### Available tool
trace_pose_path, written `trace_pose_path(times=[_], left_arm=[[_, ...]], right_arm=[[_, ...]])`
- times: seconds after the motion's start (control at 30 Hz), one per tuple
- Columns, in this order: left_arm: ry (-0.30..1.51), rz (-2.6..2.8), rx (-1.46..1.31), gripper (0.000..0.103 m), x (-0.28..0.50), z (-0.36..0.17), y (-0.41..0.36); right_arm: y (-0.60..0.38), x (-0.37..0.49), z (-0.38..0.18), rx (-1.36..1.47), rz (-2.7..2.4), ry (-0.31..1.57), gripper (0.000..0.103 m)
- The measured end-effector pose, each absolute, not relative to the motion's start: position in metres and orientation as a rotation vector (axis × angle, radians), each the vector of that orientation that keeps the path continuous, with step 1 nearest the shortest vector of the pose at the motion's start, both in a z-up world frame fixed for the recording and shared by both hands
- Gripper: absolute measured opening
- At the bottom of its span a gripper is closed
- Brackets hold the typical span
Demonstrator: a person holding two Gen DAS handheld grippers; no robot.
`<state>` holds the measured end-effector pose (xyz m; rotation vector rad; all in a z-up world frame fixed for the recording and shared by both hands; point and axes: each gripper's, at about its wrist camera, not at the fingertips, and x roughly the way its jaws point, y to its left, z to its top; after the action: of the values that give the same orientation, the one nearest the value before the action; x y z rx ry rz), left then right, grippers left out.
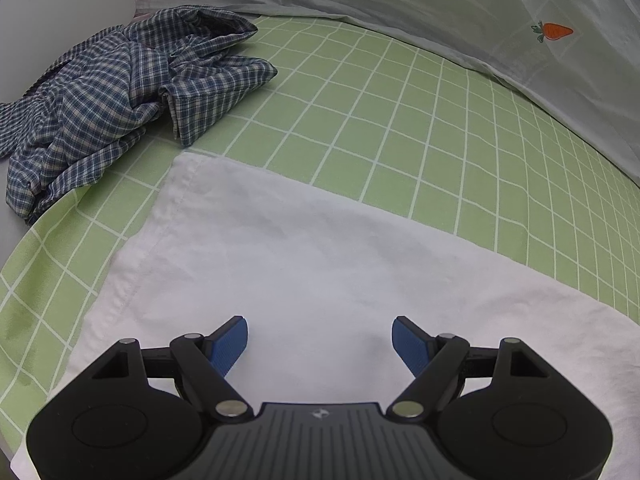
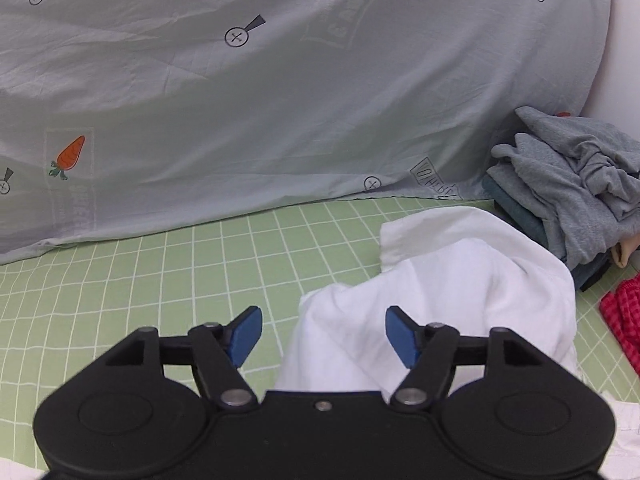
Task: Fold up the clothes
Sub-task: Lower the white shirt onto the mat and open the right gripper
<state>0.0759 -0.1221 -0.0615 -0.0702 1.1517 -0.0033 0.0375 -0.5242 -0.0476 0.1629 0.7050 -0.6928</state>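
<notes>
A white garment (image 1: 304,264) lies flat on the green checked bedsheet (image 1: 420,120). My left gripper (image 1: 320,344) hovers over its middle, open, blue pads apart with nothing between them. In the right wrist view the same white garment (image 2: 460,280) is bunched up, with a raised fold and a cuff or collar end sticking up. My right gripper (image 2: 324,334) stands open just above that bunched cloth; the pads do not press on it.
A crumpled blue plaid shirt (image 1: 120,96) lies at the far left of the bed. A pale quilt (image 2: 260,100) with carrot prints covers the far side. A stack of grey folded clothes (image 2: 572,196) and a red checked cloth (image 2: 624,320) sit at the right.
</notes>
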Motion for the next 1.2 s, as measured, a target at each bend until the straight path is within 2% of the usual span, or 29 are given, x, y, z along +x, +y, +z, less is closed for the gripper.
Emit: trace_pose_path(times=[0.1, 0.17, 0.23, 0.33, 0.6, 0.8, 0.97, 1.07, 1.1, 1.13, 1.2], left_arm=[[1.160, 0.004, -0.073, 0.080, 0.078, -0.064, -0.121], [1.163, 0.004, -0.073, 0.080, 0.078, -0.065, -0.121], [1.165, 0.003, -0.071, 0.080, 0.079, -0.066, -0.122], [1.166, -0.001, -0.070, 0.080, 0.079, -0.066, -0.124], [1.160, -0.003, -0.089, 0.080, 0.077, -0.064, -0.123], [1.142, 0.027, -0.116, 0.080, 0.075, -0.059, -0.113], [1.134, 0.059, -0.146, 0.080, 0.073, -0.056, -0.100], [1.129, 0.070, -0.155, 0.080, 0.072, -0.055, -0.096], [1.130, 0.074, -0.158, 0.080, 0.072, -0.056, -0.095], [1.134, 0.075, -0.162, 0.080, 0.073, -0.057, -0.094], [1.146, 0.070, -0.170, 0.080, 0.076, -0.061, -0.095]], right_arm=[[-0.519, 0.048, -0.065, 0.096, -0.698, 0.774, 0.070], [-0.521, 0.050, -0.074, 0.070, -0.706, 0.816, 0.063], [-0.528, 0.048, -0.081, 0.097, -0.718, 0.839, 0.030], [-0.540, 0.034, -0.082, 0.208, -0.729, 0.800, 0.013], [-0.503, 0.040, -0.045, 0.343, -0.405, 0.624, 0.006], [-0.434, 0.063, -0.024, 0.499, 0.087, 0.528, 0.006], [-0.395, 0.075, -0.071, 0.487, 0.139, 0.761, 0.010], [-0.398, 0.063, -0.074, 0.469, 0.091, 0.792, 0.025], [-0.400, 0.058, -0.073, 0.459, 0.072, 0.789, 0.039], [-0.404, 0.055, -0.067, 0.431, 0.048, 0.764, 0.047], [-0.408, 0.051, -0.056, 0.363, 0.016, 0.725, 0.049]])
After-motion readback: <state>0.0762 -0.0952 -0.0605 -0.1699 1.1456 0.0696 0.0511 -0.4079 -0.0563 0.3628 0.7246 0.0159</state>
